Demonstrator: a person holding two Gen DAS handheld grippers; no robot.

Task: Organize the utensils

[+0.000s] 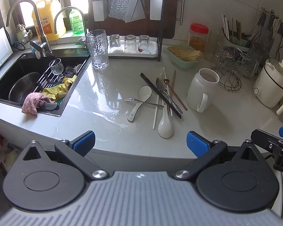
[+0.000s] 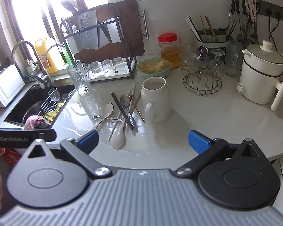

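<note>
Nothing appears to have been sorted yet. From the left, a sink [image 1: 28, 79] with cloths is seen, then the heaped utensils [image 1: 160, 98] on the wet pale counter [image 1: 103, 94], just beside an empty white mug [image 1: 201, 90]. The left gripper [image 1: 140, 141] and right gripper [image 2: 143, 139] are held wide, empty.

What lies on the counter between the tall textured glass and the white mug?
The pile of loose utensils lies between the tall glass and the white mug: spoons, chopsticks and a fork. Both wrist views show this.
</note>
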